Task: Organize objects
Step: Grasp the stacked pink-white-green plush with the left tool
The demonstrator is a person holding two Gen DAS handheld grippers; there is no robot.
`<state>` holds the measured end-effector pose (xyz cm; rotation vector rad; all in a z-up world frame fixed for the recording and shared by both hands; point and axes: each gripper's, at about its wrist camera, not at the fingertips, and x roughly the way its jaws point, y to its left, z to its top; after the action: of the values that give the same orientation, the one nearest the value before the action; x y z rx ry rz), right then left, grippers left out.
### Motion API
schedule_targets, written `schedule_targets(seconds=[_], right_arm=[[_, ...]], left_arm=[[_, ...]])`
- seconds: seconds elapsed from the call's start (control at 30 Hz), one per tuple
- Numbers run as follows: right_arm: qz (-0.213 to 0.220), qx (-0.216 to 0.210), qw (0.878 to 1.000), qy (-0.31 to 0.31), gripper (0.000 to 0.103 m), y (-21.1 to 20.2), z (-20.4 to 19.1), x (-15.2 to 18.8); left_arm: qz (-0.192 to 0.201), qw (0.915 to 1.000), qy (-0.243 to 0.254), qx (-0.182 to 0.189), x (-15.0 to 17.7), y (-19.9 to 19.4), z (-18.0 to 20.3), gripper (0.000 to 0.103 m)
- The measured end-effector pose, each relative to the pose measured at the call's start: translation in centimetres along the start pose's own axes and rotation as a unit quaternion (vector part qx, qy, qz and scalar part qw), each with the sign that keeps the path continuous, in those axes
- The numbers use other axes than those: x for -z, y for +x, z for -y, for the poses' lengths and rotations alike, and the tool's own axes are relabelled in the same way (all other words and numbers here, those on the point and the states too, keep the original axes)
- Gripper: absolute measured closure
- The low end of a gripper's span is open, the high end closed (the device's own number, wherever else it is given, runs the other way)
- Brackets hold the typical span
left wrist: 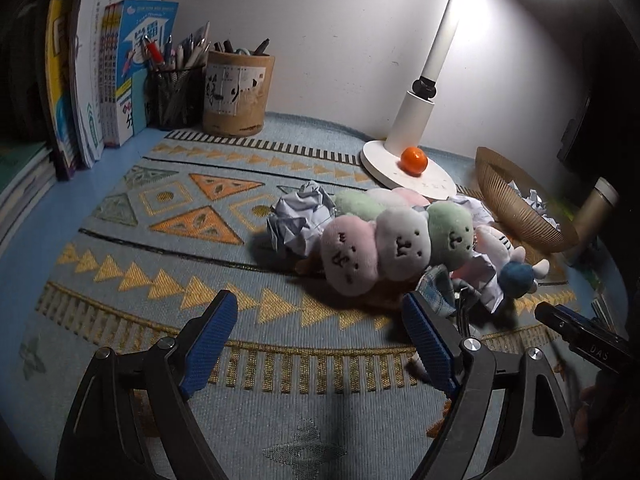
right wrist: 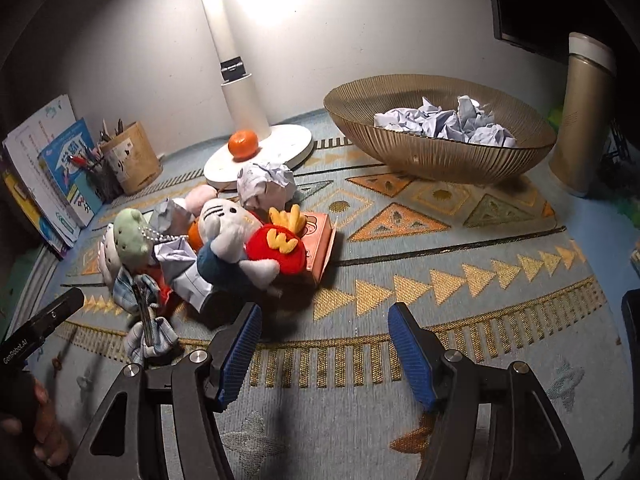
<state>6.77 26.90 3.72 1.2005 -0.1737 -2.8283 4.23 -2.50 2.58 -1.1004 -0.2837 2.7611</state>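
Note:
A heap of toys and crumpled paper lies mid-mat. It holds a pink-white-green dumpling plush [left wrist: 380,248], a paper ball [left wrist: 300,216], a white cat plush [right wrist: 228,224], a red fries plush [right wrist: 284,248], a pink box [right wrist: 320,244] and a plaid cloth piece [right wrist: 144,320]. My left gripper [left wrist: 320,304] is open just short of the dumpling plush, with only mat between its blue pads. My right gripper [right wrist: 325,312] is open too, near the heap's right side and holding nothing. A gold ribbed bowl [right wrist: 420,160] at the back right holds several paper balls.
A white lamp base [right wrist: 296,142] with an orange [right wrist: 243,144] on it stands behind the heap. Pen holders [left wrist: 236,92] and upright books [left wrist: 120,76] line the back left. A gold flask [right wrist: 584,116] stands right of the bowl. A patterned mat [left wrist: 160,240] covers the desk.

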Motion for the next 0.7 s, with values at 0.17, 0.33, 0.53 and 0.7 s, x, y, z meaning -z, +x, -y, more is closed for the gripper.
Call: schedule_targets(seconds=[0.17,0.33,0.53,0.7], right_arm=[[0.011,0.015,1.0,-0.02,0.036,-0.1,-0.8,0.4],[0.014,0.012,0.999,-0.029,0.035,-0.4,-1.0,0.5],[-0.032,-0.093,0.995,-0.027,0.036,-0.4,-3.9,0.9],[-0.066,-0.125,0.988,-0.059,0.036,1.0,-8.5,1.1]], left_arm=[[-0.008,0.9997,-0.018,0.013,0.2,0.5,-0.8,0.02],[-0.018,0.9994,-0.017,0.025,0.2,0.5,-0.9,0.02],[-0.041,0.9936,0.083,0.065,-2.2,0.3,0.6,0.02],[-0.043,0.972,0.203,0.11,-4.6,1.4,2.3,0.02]])
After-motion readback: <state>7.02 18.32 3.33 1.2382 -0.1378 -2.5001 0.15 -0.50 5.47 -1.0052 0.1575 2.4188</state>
